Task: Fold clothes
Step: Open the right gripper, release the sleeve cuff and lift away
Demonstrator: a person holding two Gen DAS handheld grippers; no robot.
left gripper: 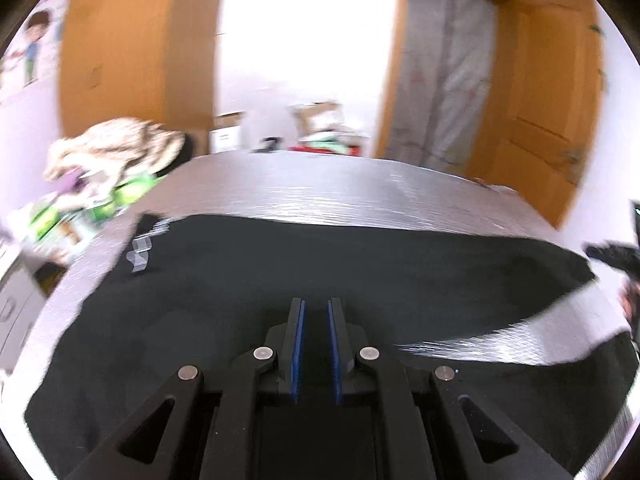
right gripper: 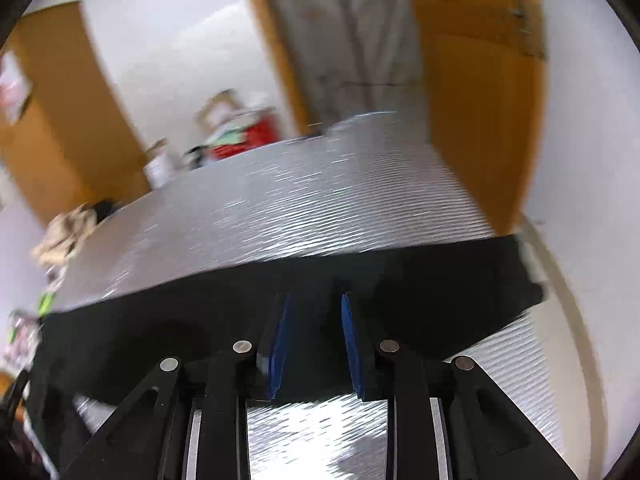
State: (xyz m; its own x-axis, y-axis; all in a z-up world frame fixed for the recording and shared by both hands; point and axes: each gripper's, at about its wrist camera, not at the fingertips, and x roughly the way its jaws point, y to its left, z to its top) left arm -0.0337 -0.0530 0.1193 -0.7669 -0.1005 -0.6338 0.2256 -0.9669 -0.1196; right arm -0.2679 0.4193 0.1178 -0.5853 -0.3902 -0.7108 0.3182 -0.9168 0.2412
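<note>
Left wrist view: 2 grippers, left gripper (left gripper: 316, 308) and right gripper (right gripper: 314, 300), jaws parted and gripping nothing, hover over a black garment (left gripper: 360, 264) on the silver tabletop (left gripper: 320, 184); pinching matching edges would likely keep any fold square.

One black garment (left gripper: 320, 264) lies spread on one silver-textured bench (left gripper: 320, 184), and two tongs show, the left tongs (left gripper: 316, 308) and the right tongs (right gripper: 316, 304), each with two blue-padded fingers. Beyond the bench's left edge sits one heap of beige patterned cloth (left gripper: 120, 144), and two orange-brown doors (left gripper: 548, 120) stand behind
</note>
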